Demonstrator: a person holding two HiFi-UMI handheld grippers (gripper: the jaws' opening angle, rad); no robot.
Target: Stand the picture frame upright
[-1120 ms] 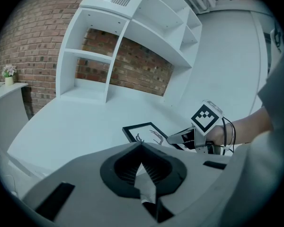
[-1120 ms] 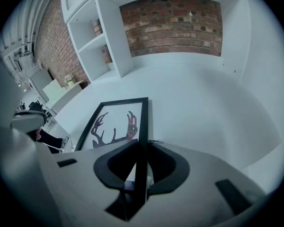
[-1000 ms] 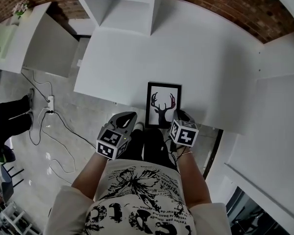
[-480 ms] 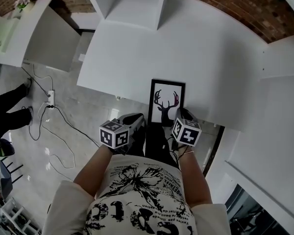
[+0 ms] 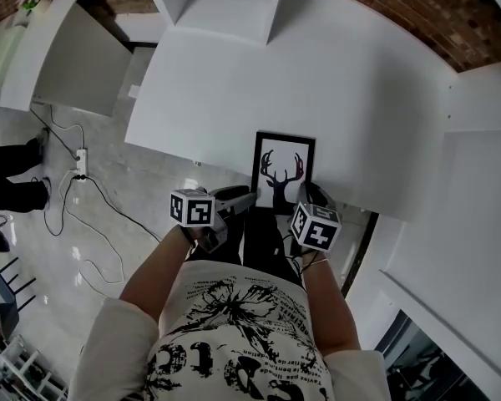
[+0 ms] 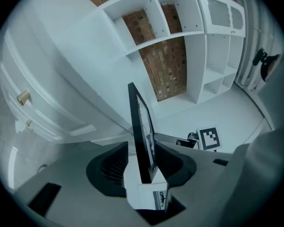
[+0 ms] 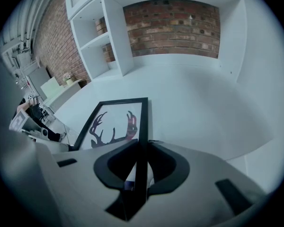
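White tabletop (image 5: 359,98) below brick wall (image 5: 417,15), picture frame (image 5: 284,170) at centre, right tongs (image 5: 304,193) pinching its near edge, left tongs (image 5: 247,197) opening around it

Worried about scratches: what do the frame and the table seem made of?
Frame: thin black matte border, wood or plastic, can't tell which. Table: smooth white surface, likely laminate or painted board, with a faint even sheen.
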